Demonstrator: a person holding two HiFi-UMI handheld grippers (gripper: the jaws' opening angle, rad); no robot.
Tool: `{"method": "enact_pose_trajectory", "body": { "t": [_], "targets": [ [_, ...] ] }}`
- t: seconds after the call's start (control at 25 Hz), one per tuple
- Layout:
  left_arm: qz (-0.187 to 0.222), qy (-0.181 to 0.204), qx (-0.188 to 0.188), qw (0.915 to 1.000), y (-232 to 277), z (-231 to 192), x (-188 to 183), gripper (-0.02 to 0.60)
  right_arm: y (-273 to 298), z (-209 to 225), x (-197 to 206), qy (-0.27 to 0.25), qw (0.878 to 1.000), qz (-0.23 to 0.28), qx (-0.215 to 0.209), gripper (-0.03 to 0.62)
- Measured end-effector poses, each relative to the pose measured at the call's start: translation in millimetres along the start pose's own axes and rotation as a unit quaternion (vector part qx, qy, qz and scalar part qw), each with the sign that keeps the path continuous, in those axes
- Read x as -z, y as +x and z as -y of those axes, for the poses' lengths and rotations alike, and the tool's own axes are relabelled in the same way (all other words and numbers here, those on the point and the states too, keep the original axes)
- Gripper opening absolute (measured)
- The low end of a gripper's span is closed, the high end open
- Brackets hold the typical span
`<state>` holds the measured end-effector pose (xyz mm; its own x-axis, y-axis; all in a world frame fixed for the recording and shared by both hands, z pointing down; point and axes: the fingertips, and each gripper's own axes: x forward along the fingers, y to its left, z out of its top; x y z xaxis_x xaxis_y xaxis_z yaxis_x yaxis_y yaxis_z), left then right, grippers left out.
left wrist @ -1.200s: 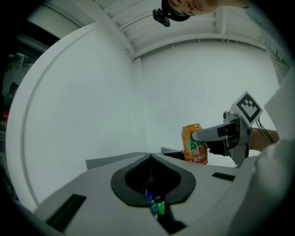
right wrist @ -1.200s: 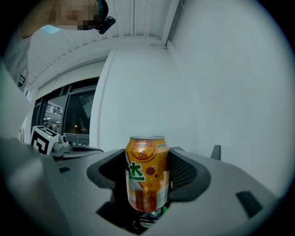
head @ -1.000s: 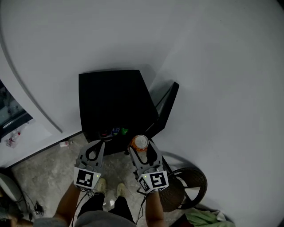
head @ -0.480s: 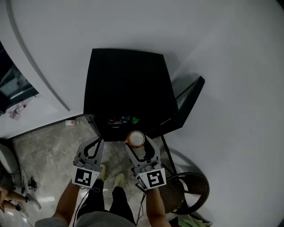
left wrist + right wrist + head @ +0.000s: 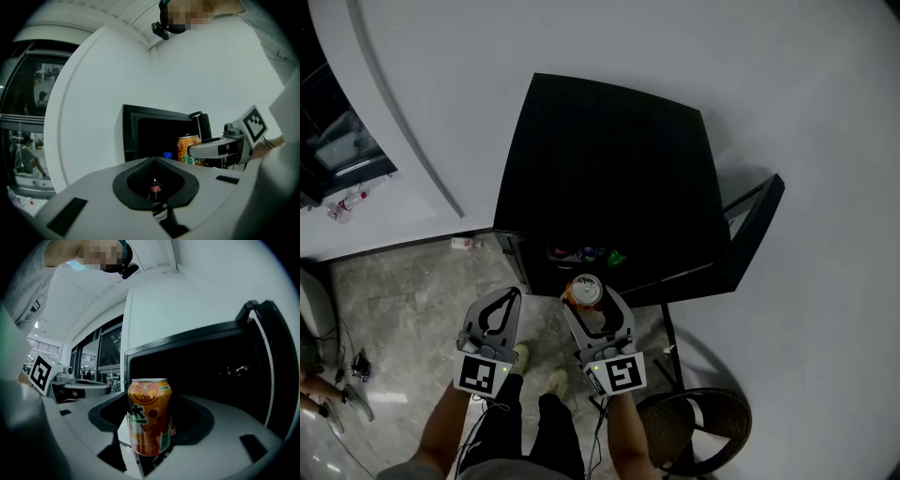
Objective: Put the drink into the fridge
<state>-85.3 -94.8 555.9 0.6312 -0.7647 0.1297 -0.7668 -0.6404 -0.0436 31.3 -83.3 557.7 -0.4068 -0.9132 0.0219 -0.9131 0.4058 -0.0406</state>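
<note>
Gripping the can low on its sides, held it in the right gripper, jaws clamped on it. Stood it upright: long axis vertical, silver lid up. Looked orange all round, with a sliced-orange picture near the top and green lettering below; showed no dent on the visible side. Hung level with it on the left with the left gripper, jaws together on nothing, so judged the right the working one, being the loaded one and nearer the fridge.

Faced the fridge straight ahead, with its dark mouth just beyond the can and filling the right gripper view behind it. Judged the coming move a plain forward push along the jaws, can kept vertical. Found coloured bottles already inside near the front edge, close to the can's line; judged these the likeliest thing to knock. Saw the door swung open at the far right, well clear of the path.
</note>
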Motion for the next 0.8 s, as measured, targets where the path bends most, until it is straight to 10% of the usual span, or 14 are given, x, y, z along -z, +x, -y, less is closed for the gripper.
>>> {"method": "enact_pose_trajectory", "body": {
  "t": [0.8],
  "targets": [
    [0.005,-0.003,-0.053,0.9986,25,-36,104,0.005,67,11,121,-0.011,0.999,-0.006,-0.033,0.305]
  ]
}}
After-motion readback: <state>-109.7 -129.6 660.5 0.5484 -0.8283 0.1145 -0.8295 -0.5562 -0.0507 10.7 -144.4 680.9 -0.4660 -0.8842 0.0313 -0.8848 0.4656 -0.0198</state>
